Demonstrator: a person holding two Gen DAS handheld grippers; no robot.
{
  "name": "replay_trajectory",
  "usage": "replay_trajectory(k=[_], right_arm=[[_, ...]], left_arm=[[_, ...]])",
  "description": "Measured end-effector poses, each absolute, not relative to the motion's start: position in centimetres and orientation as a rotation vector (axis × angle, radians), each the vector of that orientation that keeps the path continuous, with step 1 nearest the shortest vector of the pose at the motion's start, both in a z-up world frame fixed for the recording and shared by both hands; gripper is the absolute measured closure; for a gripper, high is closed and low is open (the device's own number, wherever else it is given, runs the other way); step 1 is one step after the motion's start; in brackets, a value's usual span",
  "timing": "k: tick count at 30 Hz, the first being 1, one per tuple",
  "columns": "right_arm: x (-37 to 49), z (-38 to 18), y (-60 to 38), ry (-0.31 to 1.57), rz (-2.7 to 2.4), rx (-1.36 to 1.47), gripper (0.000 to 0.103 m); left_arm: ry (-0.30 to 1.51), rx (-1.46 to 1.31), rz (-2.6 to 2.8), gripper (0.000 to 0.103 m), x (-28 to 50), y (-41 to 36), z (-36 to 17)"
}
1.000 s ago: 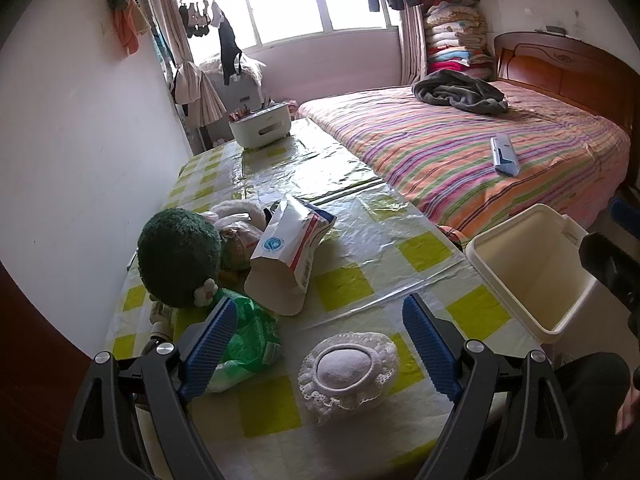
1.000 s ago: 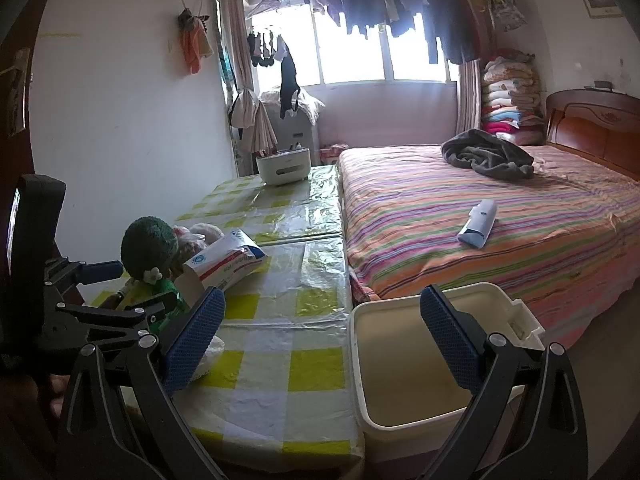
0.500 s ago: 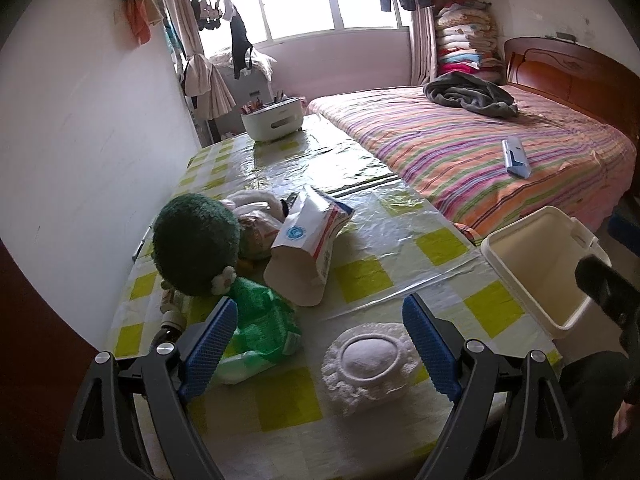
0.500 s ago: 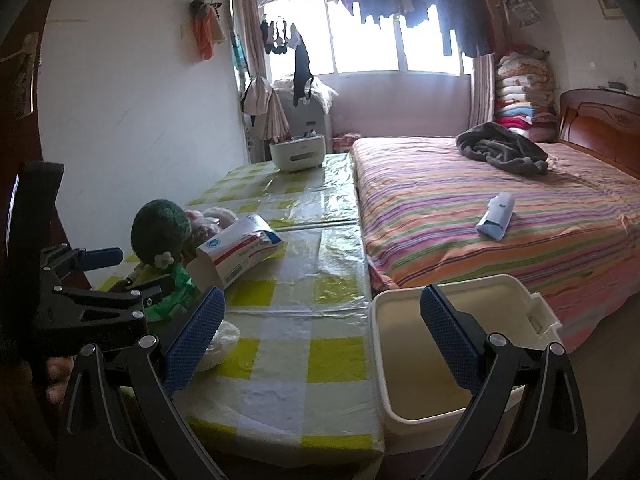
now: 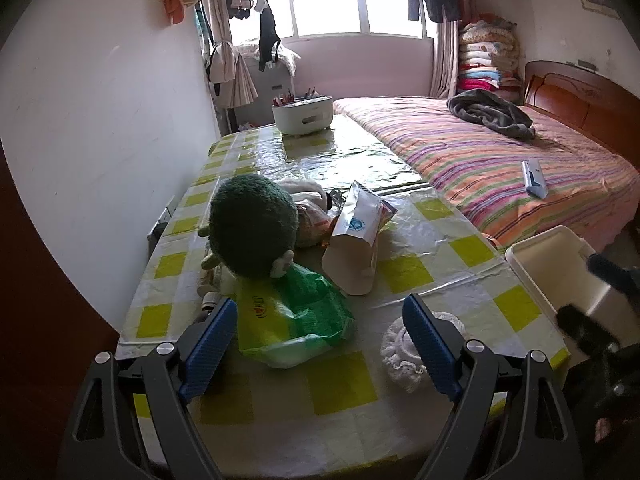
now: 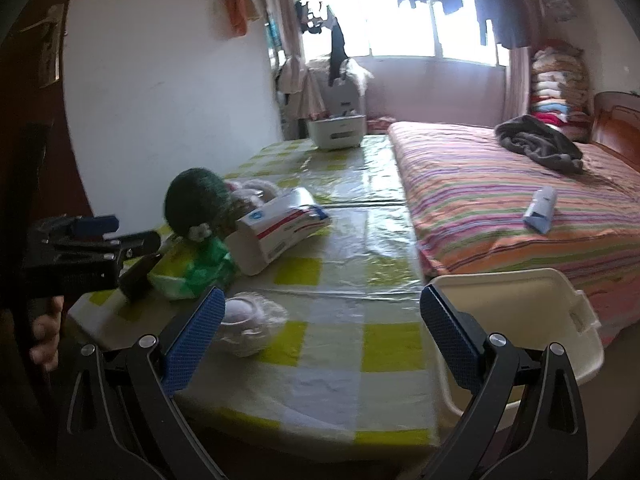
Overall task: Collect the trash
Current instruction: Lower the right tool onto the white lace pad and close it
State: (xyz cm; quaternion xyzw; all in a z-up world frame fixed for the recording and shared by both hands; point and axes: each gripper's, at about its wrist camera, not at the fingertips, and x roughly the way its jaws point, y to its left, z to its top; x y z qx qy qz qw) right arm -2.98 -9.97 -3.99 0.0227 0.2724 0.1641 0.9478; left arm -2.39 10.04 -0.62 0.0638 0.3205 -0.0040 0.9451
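On the yellow-checked table lie a crumpled green plastic bag [image 5: 296, 320], a white paper pack with a blue logo [image 5: 356, 240] and a white lacy wrapper [image 5: 400, 348]. My left gripper [image 5: 320, 306] is open just above the table's near end, the green bag between its fingers. My right gripper [image 6: 322, 296] hangs open over the table's near right corner, the lacy wrapper [image 6: 248, 320] by its left finger. A cream bin [image 6: 520, 304] stands on the floor right of the table. The green bag [image 6: 196, 272] and the pack [image 6: 280, 228] show behind the wrapper.
A green plush toy [image 5: 252, 224] sits behind the green bag by the wall. A white caddy [image 5: 302, 114] stands at the table's far end. The striped bed [image 5: 500, 160] runs along the right, with a blue-white tube [image 5: 534, 178] and a grey garment on it.
Both grippers shifted left. The green bag now lies between my left fingers, the lacy wrapper behind the right one. My right gripper has moved from over the bin to the table corner.
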Motion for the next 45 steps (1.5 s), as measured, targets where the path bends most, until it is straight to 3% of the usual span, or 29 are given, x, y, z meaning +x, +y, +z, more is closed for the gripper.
replay_trajectory(k=[15,30,31,32,34,45], right_arm=[[2.4,-7.8,-3.6,0.792,0.594,0.032,0.006],[4.8,-11.1,1.3,0.885,0.706,-0.243,0.007],[4.8,-11.0,1.3,0.875,0.709,-0.250,0.011],[4.8,-11.1,1.4,0.874,0.717,-0.252,0.027],[5.0,-11.3,1.3,0.883,0.728,-0.255,0.044],[6.0,-9.4,-2.0,0.761,0.706,-0.157,0.047]], left_arm=[[0.641,0.142,0.036,0.021,-4.5,14.0,-0.2],[0.731,0.043,0.055,0.021,-4.6,16.9,-2.3],[0.734,0.037,0.056,0.021,-4.5,17.0,-2.4],[0.739,0.029,0.056,0.021,-4.4,17.0,-2.5],[0.746,0.023,0.056,0.021,-4.2,16.9,-2.6],[0.659,0.038,0.093,0.021,-0.1,16.0,-1.3]])
